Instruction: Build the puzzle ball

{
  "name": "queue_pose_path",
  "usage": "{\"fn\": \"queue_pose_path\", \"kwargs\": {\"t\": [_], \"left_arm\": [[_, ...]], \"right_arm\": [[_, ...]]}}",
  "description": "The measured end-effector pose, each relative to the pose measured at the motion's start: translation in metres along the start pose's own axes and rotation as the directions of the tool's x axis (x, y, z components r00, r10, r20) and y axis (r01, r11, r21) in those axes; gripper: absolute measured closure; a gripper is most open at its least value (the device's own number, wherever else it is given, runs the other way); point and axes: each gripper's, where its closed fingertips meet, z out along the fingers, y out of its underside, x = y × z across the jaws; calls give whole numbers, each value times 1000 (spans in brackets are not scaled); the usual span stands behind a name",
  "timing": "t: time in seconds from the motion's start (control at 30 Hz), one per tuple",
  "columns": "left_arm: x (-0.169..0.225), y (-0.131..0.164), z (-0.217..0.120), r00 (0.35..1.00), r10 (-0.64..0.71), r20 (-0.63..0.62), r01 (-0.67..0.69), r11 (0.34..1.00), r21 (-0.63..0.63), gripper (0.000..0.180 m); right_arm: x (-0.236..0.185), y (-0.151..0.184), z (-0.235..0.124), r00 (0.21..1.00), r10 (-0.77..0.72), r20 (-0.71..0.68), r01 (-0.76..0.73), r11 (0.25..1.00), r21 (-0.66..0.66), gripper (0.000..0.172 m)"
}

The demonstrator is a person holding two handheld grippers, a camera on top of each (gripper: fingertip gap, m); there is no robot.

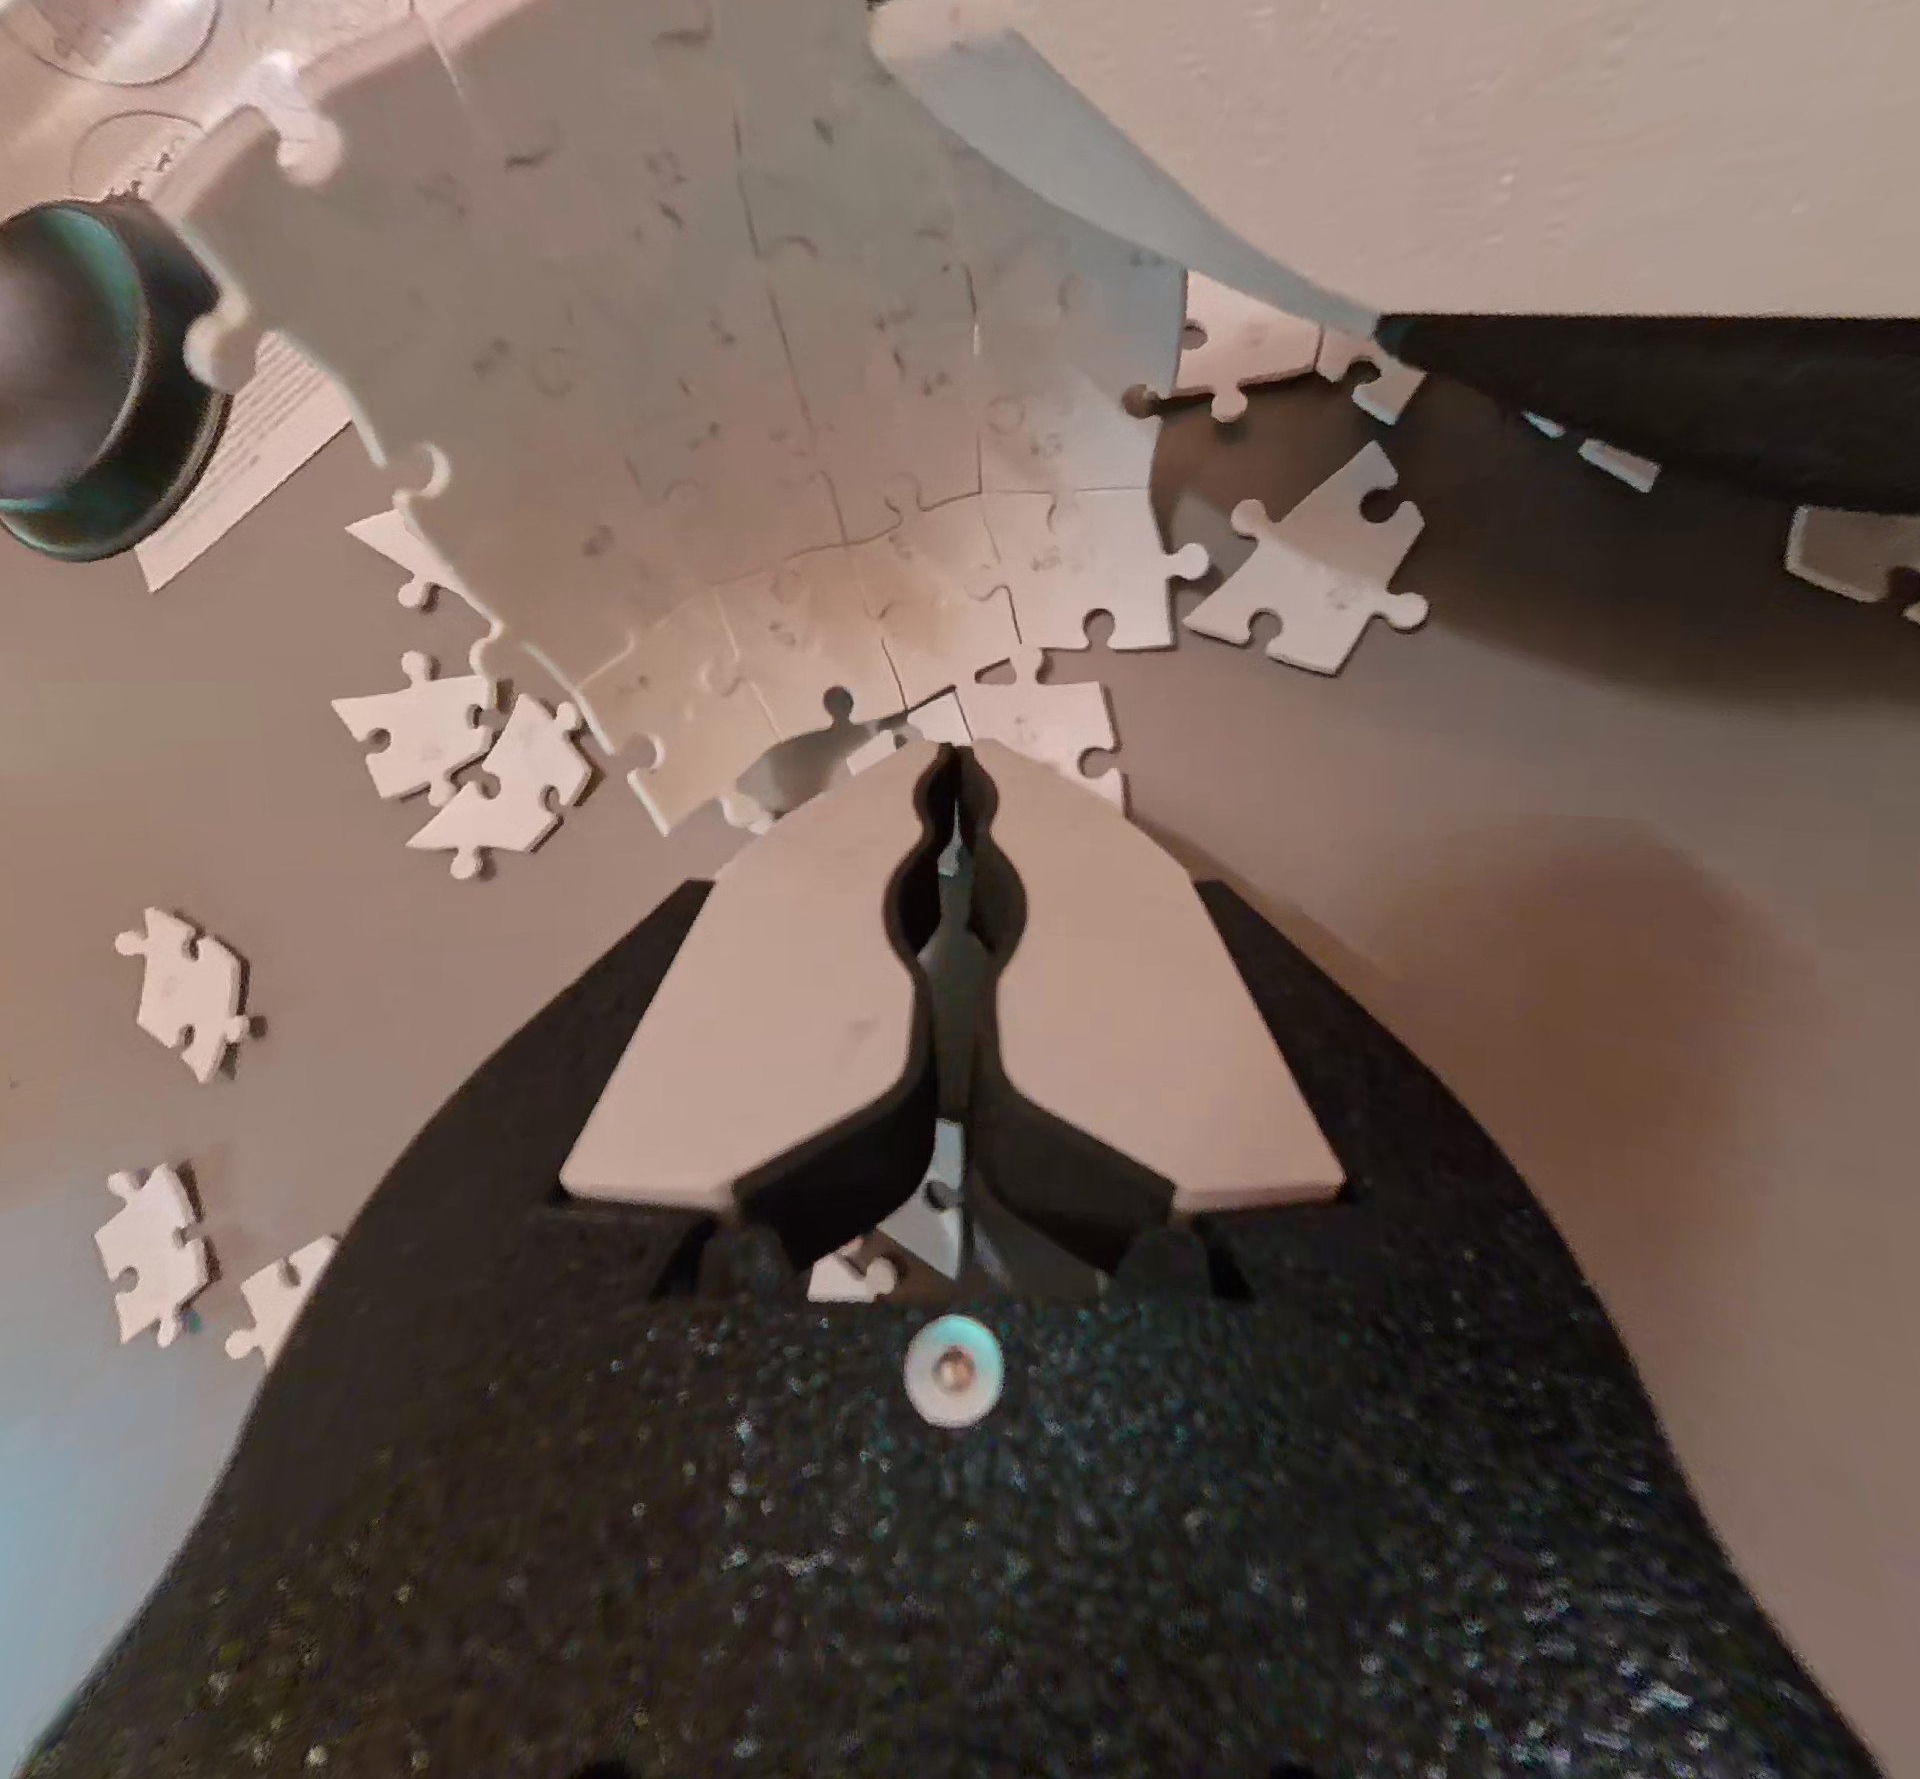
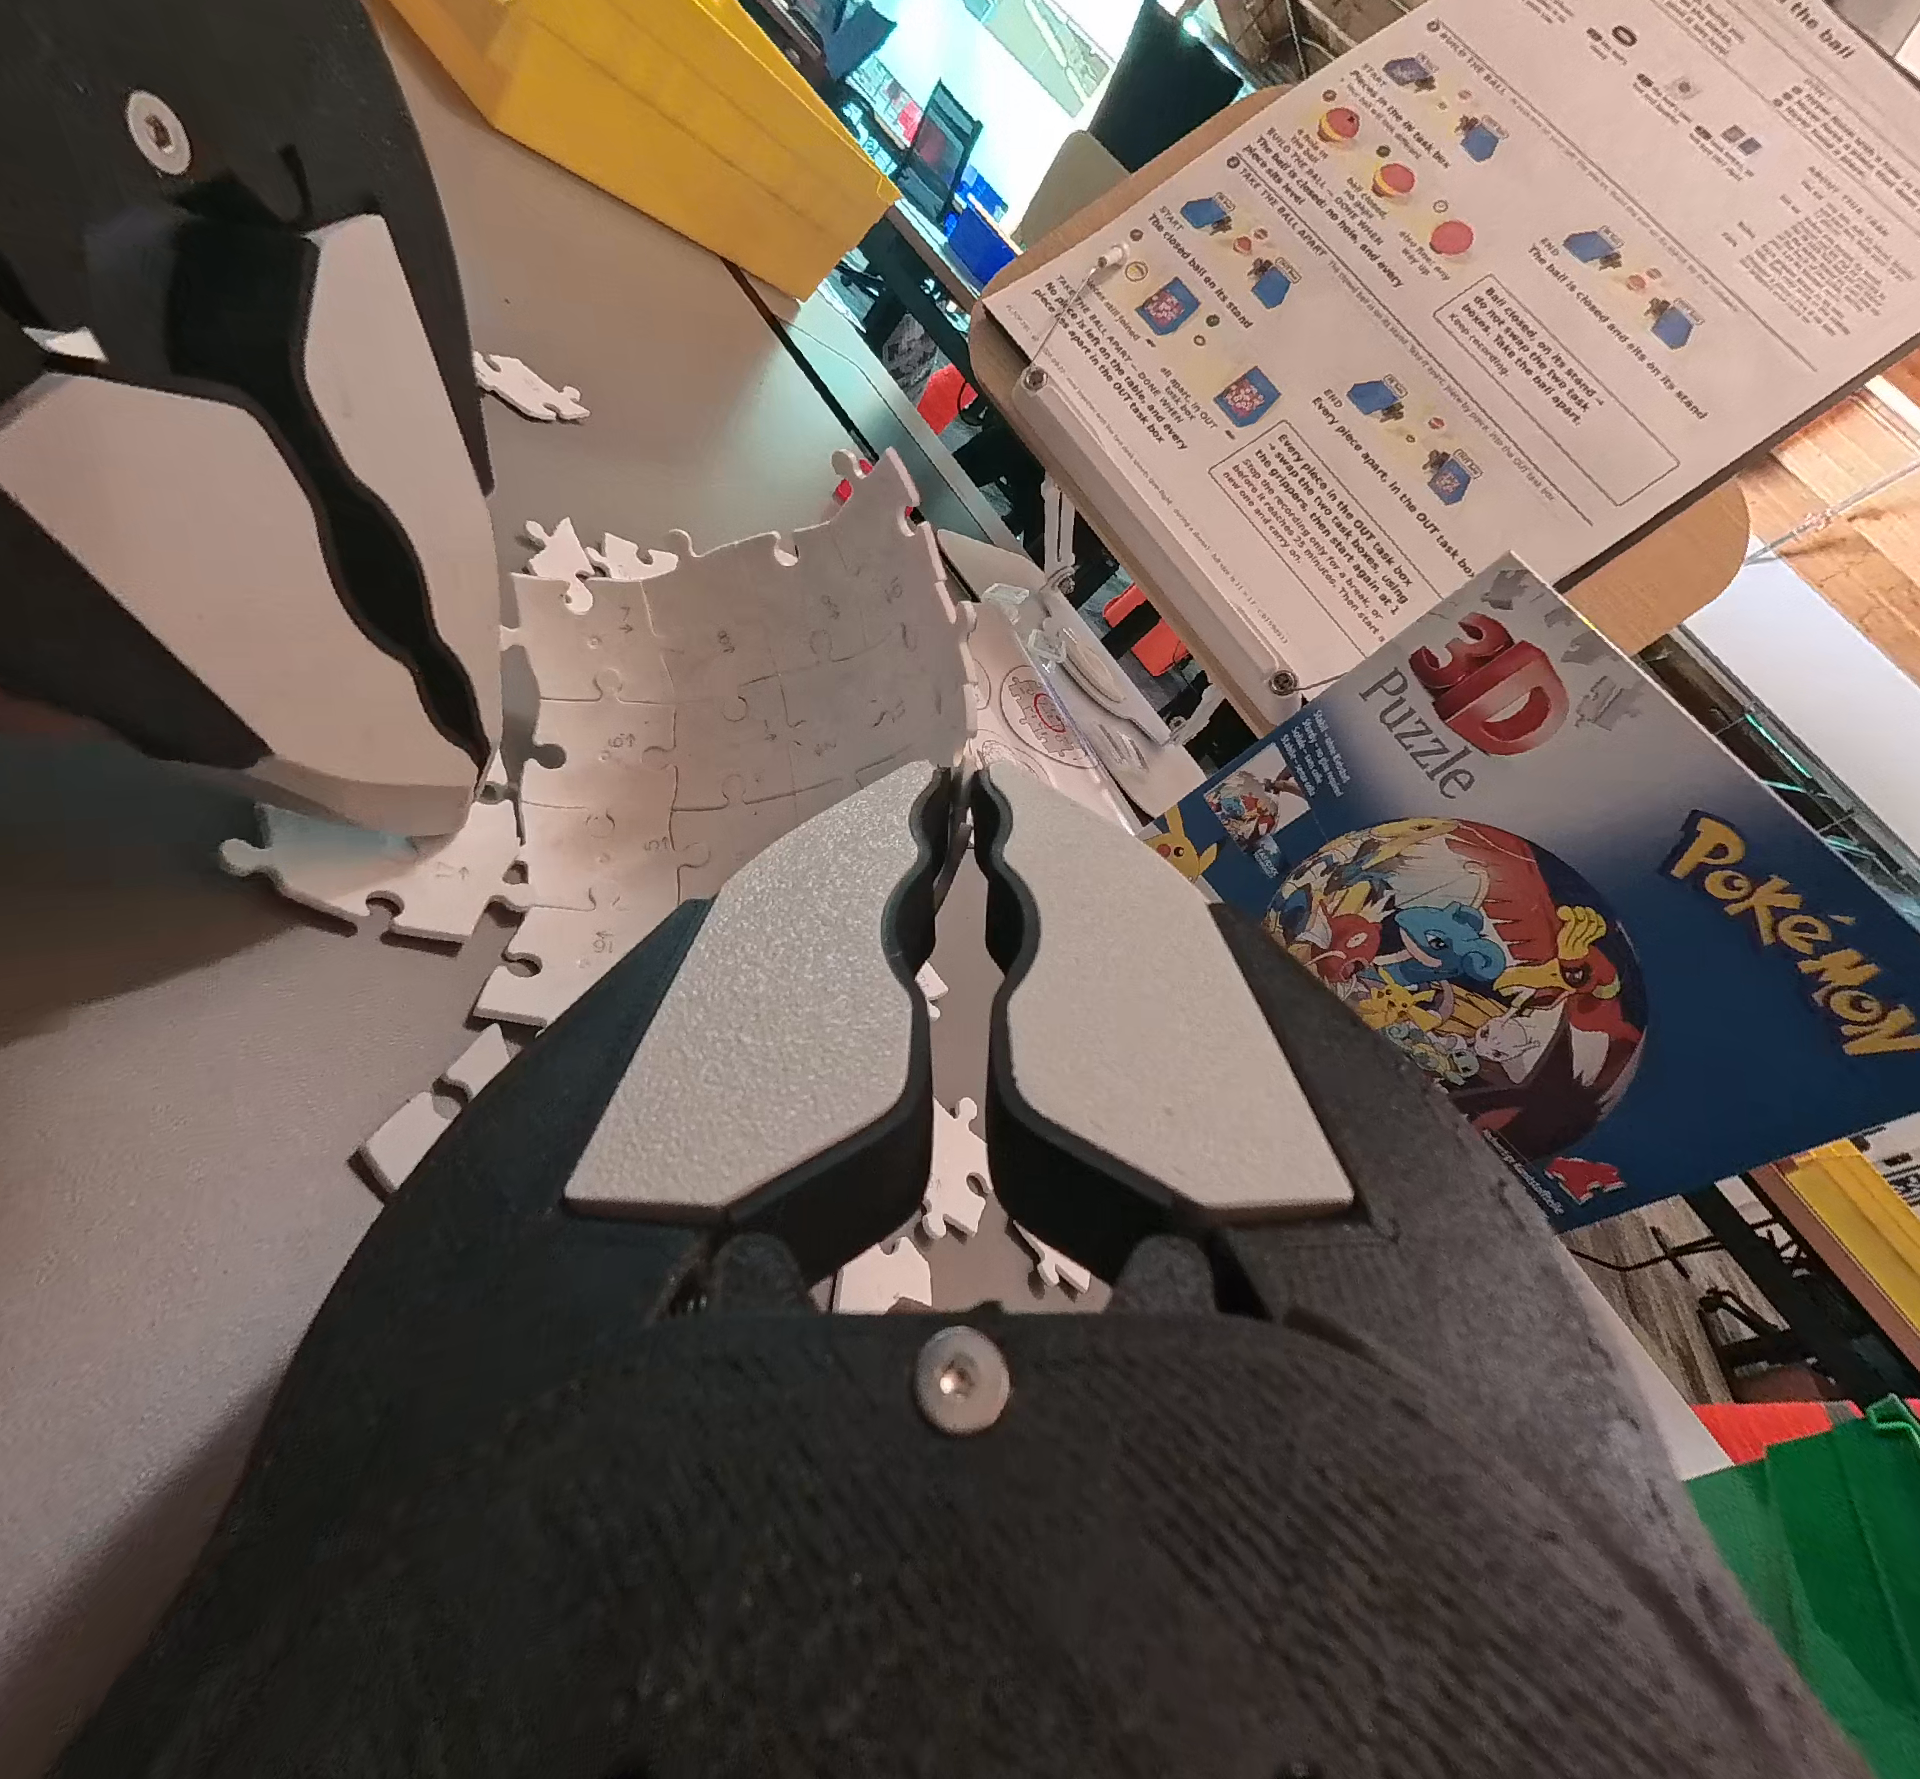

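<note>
Surface: a grey table (image 1: pixel 1455 898) is seen, matte and plain.
Centre: a curved sheet of joined white puzzle pieces (image 1: pixel 727 379) is stood on it.
Around: loose white puzzle pieces (image 1: pixel 1309 576) are scattered about, some overlapping.
Far edge: yellow bins (image 2: pixel 623 67) are set there.
Left side: printed paper sheets (image 1: pixel 260 441) are laid flat.

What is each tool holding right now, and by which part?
Right tool clamps the curved assembled puzzle section by one outer edge. Left tool is shut near its lower edge; any hold cannot be told.
</note>
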Motion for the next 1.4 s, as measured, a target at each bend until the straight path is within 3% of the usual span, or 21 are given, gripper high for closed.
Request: {"fn": "queue_pose_path", "kwargs": {"t": [0.3,0.43,0.6,0.73,1.13,1.4], "left_arm": [[0,-1,0,948,312,55,-308,949,-75,180],[3,-1,-1,973,228,22,-227,974,-15,180],[2,-5,1,962,270,42,-273,960,66,180],[2,-5,1,973,230,8,-230,968,101,180],[1,-8,1,999,34,-17,-32,994,104,170],[7,-9,3,995,76,-62,-70,992,102,180]], "right_arm": [[0,0,0,1000,9,1,-9,1000,0,168],[0,1,0,1000,6,0,-6,1000,-1,168],[0,1,0,1000,7,0,-7,1000,-1,168],[0,1,0,1000,9,1,-9,1000,-1,168],[0,1,0,1000,11,2,-11,1000,1,168],[0,1,1,1000,14,3,-14,1000,1,168]]}}
